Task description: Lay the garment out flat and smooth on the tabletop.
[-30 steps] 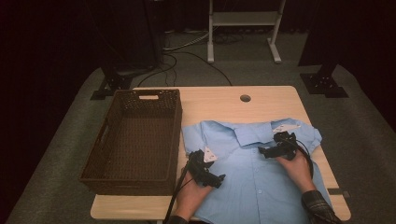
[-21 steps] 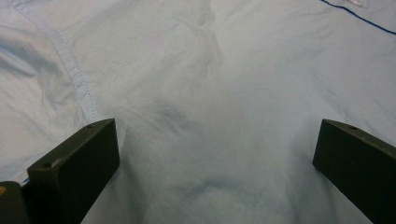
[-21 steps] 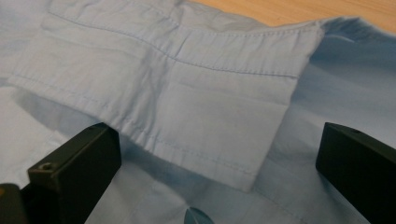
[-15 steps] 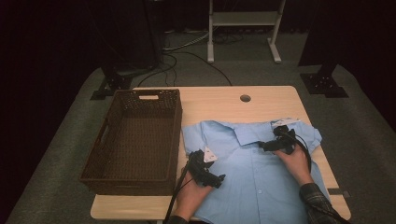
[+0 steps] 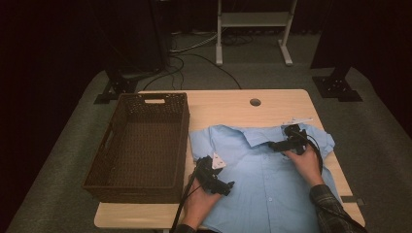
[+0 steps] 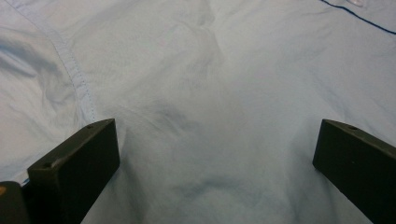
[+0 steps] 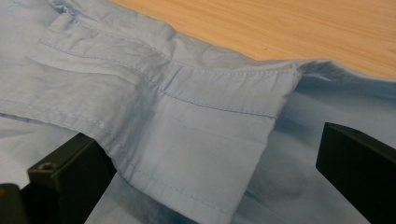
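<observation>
Fabric of a light blue button-up shirt (image 5: 272, 179) lies spread on the pale wooden surface (image 5: 228, 109), beside a dark woven basket (image 5: 141, 141). Left tool (image 5: 224, 186) rests on its front, jaws apart; right tool (image 5: 273, 145) straddles the collar (image 7: 187, 116), jaws apart.

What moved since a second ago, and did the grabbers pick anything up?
The right gripper slid a little left along the shirt, toward its collar. Its jaws are open around the collar, gripping nothing. The left gripper, also open over the shirt, stayed put, as did the shirt and the basket.
</observation>
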`<state>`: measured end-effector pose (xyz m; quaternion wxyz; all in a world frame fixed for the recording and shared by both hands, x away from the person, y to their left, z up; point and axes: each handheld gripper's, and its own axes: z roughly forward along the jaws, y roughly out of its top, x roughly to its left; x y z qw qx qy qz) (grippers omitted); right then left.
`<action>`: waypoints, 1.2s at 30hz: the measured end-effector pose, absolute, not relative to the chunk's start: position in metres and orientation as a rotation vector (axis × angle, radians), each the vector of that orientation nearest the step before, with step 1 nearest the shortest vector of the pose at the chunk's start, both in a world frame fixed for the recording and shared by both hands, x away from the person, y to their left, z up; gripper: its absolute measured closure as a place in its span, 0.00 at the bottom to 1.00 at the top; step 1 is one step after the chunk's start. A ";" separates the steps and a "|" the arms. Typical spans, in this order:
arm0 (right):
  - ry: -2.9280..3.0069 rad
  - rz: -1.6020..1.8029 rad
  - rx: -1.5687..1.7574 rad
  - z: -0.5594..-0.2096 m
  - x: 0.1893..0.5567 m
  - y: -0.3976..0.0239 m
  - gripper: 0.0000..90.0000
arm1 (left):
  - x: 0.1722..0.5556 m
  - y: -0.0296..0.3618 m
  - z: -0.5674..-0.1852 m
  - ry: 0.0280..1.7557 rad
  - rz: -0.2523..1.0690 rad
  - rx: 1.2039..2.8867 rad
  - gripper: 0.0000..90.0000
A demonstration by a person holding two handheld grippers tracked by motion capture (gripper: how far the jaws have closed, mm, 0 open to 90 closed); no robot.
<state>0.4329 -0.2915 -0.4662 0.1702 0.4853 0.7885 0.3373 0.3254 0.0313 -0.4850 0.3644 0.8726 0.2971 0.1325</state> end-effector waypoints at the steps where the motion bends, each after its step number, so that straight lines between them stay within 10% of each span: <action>1: 2.245 0.948 1.375 -0.466 0.434 -0.291 0.00 | 0.325 0.031 -0.485 0.764 0.341 2.245 0.00; 36: 2.196 0.919 1.377 -0.429 0.474 -0.270 0.00 | 0.325 0.031 -0.485 0.744 0.331 2.249 0.00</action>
